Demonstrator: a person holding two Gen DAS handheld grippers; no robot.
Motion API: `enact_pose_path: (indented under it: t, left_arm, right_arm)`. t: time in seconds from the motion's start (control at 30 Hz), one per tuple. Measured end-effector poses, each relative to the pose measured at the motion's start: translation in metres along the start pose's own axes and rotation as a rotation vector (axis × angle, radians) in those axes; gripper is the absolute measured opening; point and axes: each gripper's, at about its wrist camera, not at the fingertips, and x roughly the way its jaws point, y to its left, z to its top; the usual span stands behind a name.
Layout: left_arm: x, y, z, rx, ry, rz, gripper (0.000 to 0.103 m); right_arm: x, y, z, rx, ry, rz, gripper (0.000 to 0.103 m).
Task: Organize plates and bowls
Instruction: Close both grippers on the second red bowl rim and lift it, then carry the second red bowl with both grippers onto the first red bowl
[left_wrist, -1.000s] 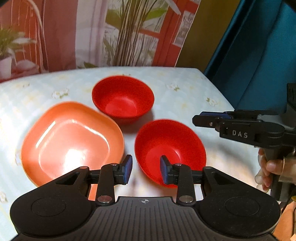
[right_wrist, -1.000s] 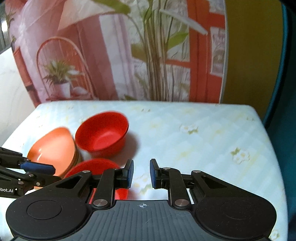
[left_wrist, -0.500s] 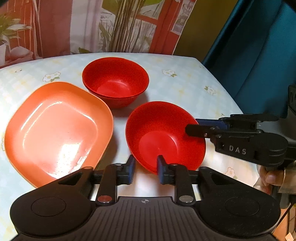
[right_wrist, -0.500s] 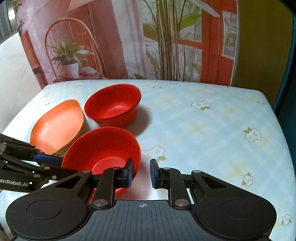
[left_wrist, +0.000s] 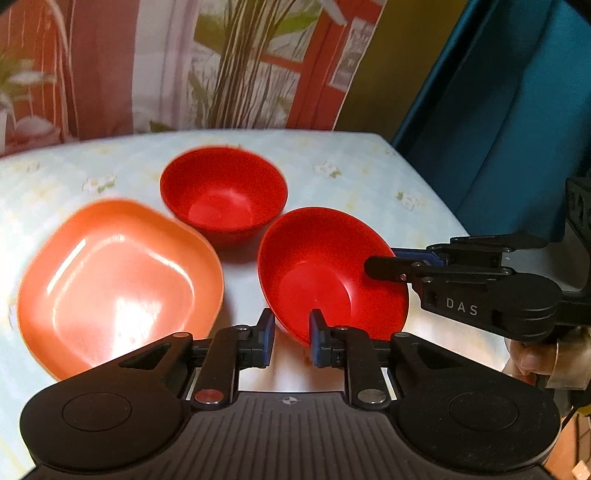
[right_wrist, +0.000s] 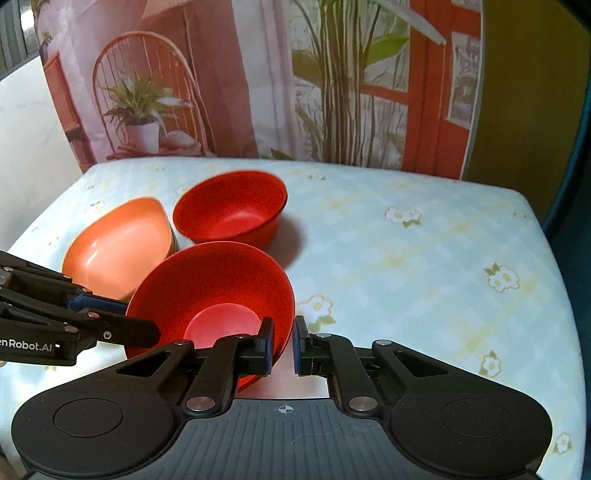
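Red plastic, the near bowl sits tilted between both grippers, just in front of the second red bowl and beside the orange plate on the flower-print worktop. The left gripper has its jaws narrowly apart around the near rim; whether they pinch it I cannot tell. The right gripper likewise straddles the rim, its inner finger inside the bowl, contact unclear.
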Motion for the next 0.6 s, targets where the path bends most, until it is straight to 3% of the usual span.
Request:
enact_pose_path:
  t: [0.6]
  left_arm:
    - [-0.022,0.026,0.063,0.048,-0.086,0.046,0.021]
  right_arm:
    - [0.0,0.002,0.058,0.103,-0.171,0.025,0.009]
